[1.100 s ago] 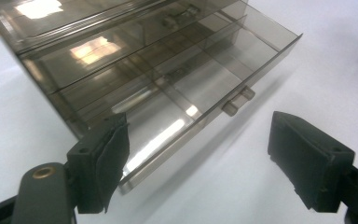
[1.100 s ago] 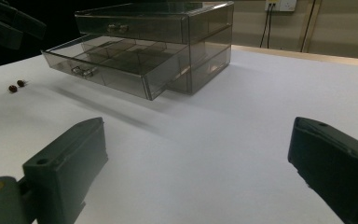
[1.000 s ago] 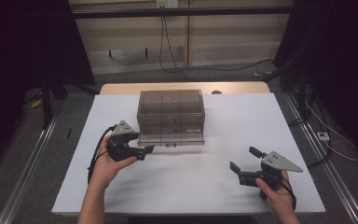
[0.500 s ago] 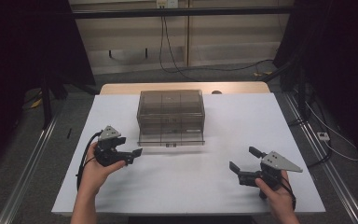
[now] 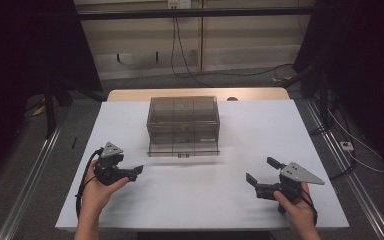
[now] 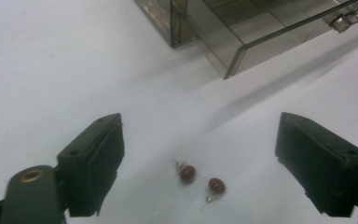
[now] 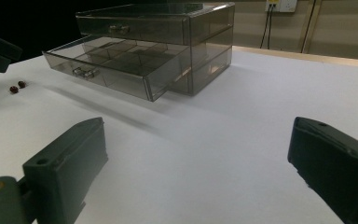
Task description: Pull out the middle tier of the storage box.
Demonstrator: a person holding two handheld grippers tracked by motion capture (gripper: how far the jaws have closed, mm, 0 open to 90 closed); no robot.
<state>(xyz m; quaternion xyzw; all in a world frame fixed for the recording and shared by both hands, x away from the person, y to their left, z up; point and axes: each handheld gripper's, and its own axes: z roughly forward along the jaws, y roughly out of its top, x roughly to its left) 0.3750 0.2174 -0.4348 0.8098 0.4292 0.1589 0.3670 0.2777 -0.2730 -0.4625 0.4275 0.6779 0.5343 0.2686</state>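
Note:
Two small red stud earrings [image 6: 187, 172] [image 6: 216, 185] lie side by side on the white table [image 5: 230, 150]. My left gripper [image 6: 201, 149] hovers over them, open, with the studs between its jaws and untouched. In the high view the left gripper [image 5: 131, 170] is at the table's front left. A smoky clear drawer box [image 5: 182, 120] stands mid-table with its lower drawer [image 7: 107, 65] pulled out and showing empty compartments. My right gripper [image 5: 263, 171] is at the front right, open and empty. In the right gripper view, the earrings [image 7: 17, 87] lie far left.
The drawer's small handle [image 6: 349, 16] juts toward the front edge. The upper drawer [image 7: 130, 25] is closed. Cables hang on the wall behind the table [image 5: 180, 40]. Bare white surface spreads between the two grippers.
My left gripper has drawn back from the box, moving left and toward the front edge. The right gripper has stayed in place.

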